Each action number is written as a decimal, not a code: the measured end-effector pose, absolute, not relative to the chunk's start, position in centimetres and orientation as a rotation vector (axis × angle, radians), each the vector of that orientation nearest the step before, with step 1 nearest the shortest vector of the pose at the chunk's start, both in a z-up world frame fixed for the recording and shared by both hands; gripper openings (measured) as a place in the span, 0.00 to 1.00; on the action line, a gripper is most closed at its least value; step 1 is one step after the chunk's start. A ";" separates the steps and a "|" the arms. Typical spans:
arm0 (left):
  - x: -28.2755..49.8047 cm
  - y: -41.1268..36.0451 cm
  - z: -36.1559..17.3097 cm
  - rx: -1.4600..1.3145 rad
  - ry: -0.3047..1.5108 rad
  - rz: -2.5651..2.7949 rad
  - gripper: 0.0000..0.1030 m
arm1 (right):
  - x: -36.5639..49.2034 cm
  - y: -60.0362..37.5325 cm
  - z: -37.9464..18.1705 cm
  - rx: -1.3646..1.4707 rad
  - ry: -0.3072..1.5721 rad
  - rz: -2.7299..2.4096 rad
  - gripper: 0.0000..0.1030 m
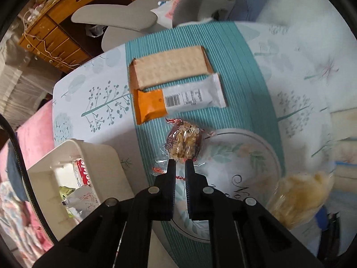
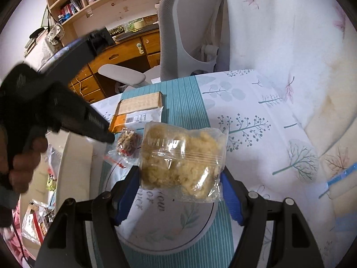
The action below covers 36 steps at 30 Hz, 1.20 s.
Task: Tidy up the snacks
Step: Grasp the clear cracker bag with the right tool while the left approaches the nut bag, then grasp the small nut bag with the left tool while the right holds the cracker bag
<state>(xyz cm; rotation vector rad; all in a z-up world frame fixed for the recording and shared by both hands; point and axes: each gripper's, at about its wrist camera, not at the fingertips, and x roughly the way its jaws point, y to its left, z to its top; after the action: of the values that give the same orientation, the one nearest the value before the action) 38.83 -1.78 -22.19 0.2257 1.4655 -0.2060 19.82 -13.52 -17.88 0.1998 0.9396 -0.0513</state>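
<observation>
Above the plate (image 1: 263, 147) on the cloth-covered surface | left gripper (image 1: 180, 162): fingers clenched on the wrapper edge of the nut candy (image 1: 184, 144), held only by thin film; slip risked | right gripper (image 2: 179, 187): clear pastry bag (image 2: 181, 158) clamped between wide fingers; crushing risked | white bin (image 1: 93, 156) judged the destination.

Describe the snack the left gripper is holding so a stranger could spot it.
Start at the teal striped runner down the table. Just past the floral plate, the left gripper pinches the round nut cake. Unlike the flat rectangular packets behind, it is small, brown and clear-wrapped.
</observation>
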 end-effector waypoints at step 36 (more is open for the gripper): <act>42.9 -1.6 -28.5 0.112 1.553 -0.203 0.48 | 17.9 -14.0 -20.1 0.215 1.023 -0.011 0.68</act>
<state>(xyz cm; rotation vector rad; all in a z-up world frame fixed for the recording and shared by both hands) 42.95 -1.59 -28.53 0.1123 1.5531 -0.2031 17.93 -13.99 -20.14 0.2150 1.0227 -0.0107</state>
